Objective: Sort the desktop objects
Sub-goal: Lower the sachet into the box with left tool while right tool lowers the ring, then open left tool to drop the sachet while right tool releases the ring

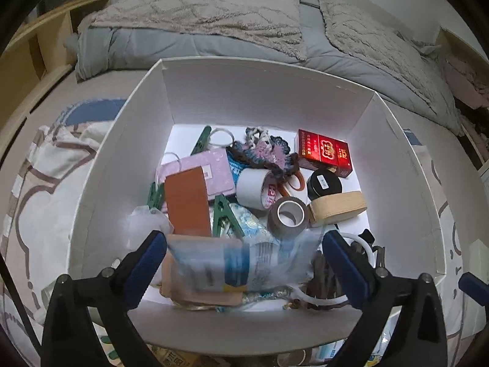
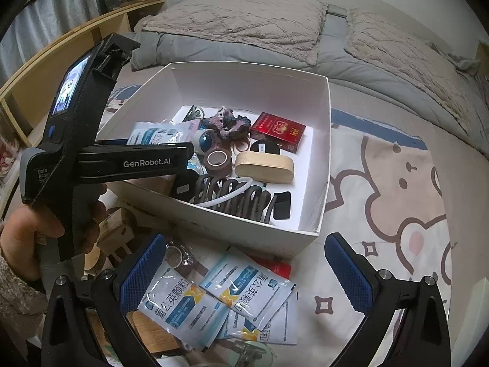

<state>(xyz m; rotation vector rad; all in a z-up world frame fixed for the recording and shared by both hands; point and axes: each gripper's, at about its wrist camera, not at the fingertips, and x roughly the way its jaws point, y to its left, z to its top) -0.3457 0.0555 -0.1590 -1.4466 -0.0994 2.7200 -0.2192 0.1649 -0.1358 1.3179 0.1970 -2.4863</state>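
- White box point(image 1: 146, 98) sits on a cartoon-print bed sheet point(image 2: 397, 183); it serves as the collection bin, and everything below is placed relative to it.
- Left claw point(image 1: 244, 263) hangs over the box's near edge, tilted downward, jaws spread wide. A blue-and-white sachet point(image 1: 232, 263) lies blurred between the pads, but the pads are not pressing on it. My reading: it is let go so as to land on the pile.
- Already inside the box: red carton point(image 1: 324, 153) at the far right corner, crocheted piece point(image 1: 269, 153) beside it at the far wall, white tape roll point(image 1: 253, 188) and brown tape roll point(image 1: 287, 217) mid-box, beige oval case point(image 1: 336, 208) right of them, green clips point(image 1: 221, 214) and a rust-brown card point(image 1: 188, 202) toward the near left.
- Right claw point(image 2: 244, 275) waits outside the box, just in front of its near wall, jaws wide and holding nothing.
- Below it, three more sachets point(image 2: 232, 299) lie overlapped on the sheet; the left pad sits at the edge of the left-hand one. Likely next pick.
- A hand point(image 2: 36, 238) grips the left tool's handle, left of the box.
- Judgement: box well filled; loose items still outside its near wall, so sorting is unfinished.
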